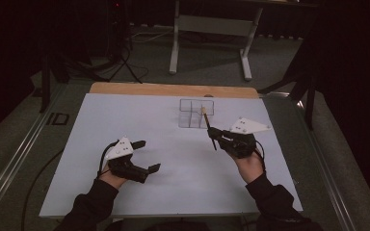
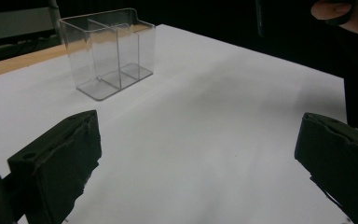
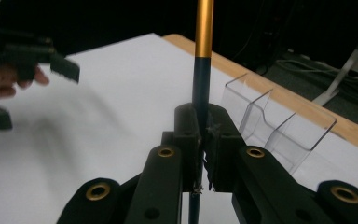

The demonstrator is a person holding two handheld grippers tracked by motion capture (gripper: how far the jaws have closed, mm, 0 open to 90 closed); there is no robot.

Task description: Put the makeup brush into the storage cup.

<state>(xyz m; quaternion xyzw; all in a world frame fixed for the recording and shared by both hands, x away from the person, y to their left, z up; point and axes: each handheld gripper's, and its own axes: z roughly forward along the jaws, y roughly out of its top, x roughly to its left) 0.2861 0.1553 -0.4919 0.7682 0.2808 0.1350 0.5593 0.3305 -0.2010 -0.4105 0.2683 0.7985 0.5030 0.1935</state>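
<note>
A clear plastic holder with compartments stands at the back middle of the white sheet. My right gripper is shut on a slim dark pen with a gold upper part, held just to the right of and in front of the holder. In the right gripper view the pen rises upright from the closed right gripper, with the holder beyond it to the right. My left gripper hovers open and holds nothing at the front left. Its view shows the left gripper with jaws wide apart and the holder far ahead.
The wooden table edge runs behind the sheet. A white desk frame and a tripod stand on the floor farther back. In the right gripper view the other hand and its gripper appear at the left.
</note>
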